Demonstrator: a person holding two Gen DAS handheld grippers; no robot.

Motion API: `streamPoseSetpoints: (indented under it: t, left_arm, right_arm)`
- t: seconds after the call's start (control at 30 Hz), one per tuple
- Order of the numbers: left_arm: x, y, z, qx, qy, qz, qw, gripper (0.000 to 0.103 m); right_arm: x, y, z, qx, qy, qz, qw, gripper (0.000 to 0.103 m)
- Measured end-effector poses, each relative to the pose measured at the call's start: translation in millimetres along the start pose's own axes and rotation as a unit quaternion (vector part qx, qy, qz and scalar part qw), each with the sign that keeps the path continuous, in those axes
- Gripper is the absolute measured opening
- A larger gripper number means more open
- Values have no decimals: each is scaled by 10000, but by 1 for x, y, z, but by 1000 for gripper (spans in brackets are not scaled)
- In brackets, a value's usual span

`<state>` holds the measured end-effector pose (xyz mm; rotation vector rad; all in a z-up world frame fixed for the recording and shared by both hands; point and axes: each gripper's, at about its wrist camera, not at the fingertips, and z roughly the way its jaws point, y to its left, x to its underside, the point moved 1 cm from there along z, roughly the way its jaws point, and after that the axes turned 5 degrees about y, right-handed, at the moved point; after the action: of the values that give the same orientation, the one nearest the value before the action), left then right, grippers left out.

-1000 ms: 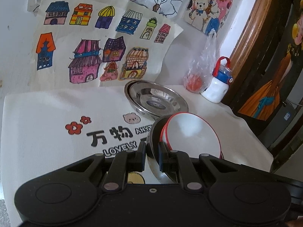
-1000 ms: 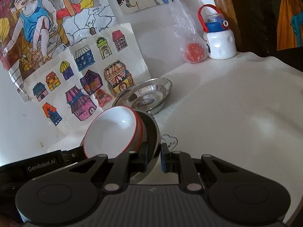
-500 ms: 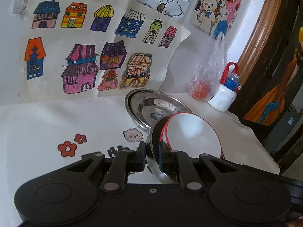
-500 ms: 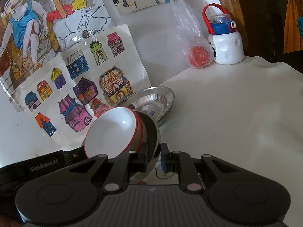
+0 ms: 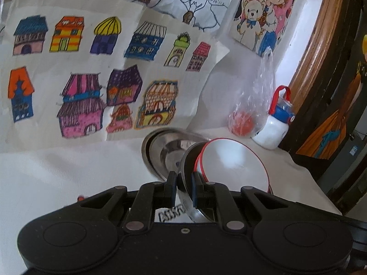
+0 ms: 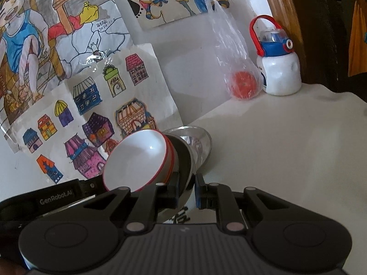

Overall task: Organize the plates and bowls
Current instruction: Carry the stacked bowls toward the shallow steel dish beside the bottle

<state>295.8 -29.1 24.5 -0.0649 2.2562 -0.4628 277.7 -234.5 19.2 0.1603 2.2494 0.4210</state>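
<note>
Both grippers hold one steel bowl by opposite rims, lifted off the table. My left gripper [image 5: 184, 189] is shut on the steel bowl's [image 5: 187, 160] left rim. My right gripper [image 6: 187, 189] is shut on the same steel bowl's [image 6: 184, 160] right rim. White bowls with red rims [image 5: 234, 162] are nested inside it, also in the right wrist view [image 6: 135, 160]. A stack of steel plates [image 5: 160, 149] sits on the table just behind, near the wall, also in the right wrist view [image 6: 199, 144].
A white tablecloth [image 6: 286, 160] covers the table. A plastic bag with a red fruit [image 6: 240, 82] and a white bottle with a red handle [image 6: 279, 68] stand at the back right by the wall. Children's drawings [image 5: 91, 80] hang on the wall. A wooden frame [image 5: 321, 34] stands at the right.
Both grippers have carried the steel bowl with the white bowls forward toward the wall, so it now hangs close over the near edge of the steel plates.
</note>
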Motion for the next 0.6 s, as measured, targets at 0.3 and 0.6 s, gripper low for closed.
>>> streamPoseSetpoints:
  t: [0.3, 0.6]
  left_arm:
    - [-10, 0, 10, -57, -86, -49, 9999, 11]
    - [-17, 3, 24, -120, -40, -88, 9999, 11]
  right_arm:
    - [-10, 2, 11, 16, -21, -70, 10000, 15]
    - [-22, 3, 26, 54, 38, -176, 9998, 15]
